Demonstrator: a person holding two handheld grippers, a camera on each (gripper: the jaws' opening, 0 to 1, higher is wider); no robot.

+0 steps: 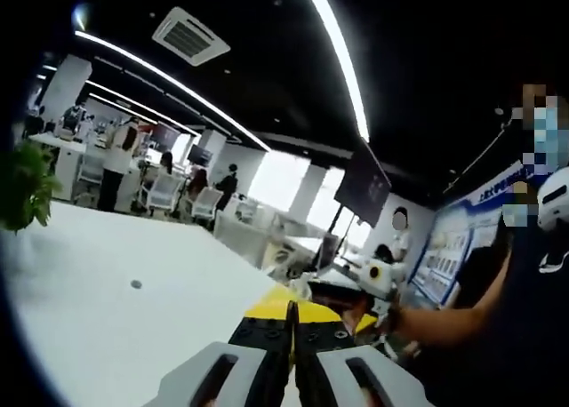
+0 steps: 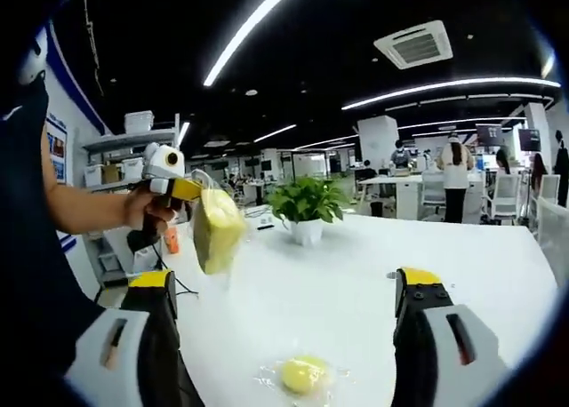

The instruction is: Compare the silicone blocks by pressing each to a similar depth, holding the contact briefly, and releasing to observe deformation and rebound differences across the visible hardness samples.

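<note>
Yellow silicone block [image 2: 216,229], bagged in clear plastic, hangs clenched in the left gripper [image 2: 197,192], raised above the white counter [image 2: 356,274] at the left. Lower centre, a second yellow block [image 2: 304,373] lies wrapped on the counter between the right gripper [image 2: 293,323] fingers [image 2: 418,327], spread wide apart, touching nothing.

In the left gripper view, the green leafy plant [image 1: 25,187] is cut off by the left edge, and the wall posters [image 1: 452,249] at far right are too blurred to read. In the right gripper view, the pale yellow translucent silicone block [image 2: 217,230] held up at left is motion-blurred, its edges unclear. The round yellow silicone piece in clear crinkled wrap [image 2: 303,374] lies near the bottom edge; its surface detail is too small to tell. Distant people at far desks are indistinct.
</note>
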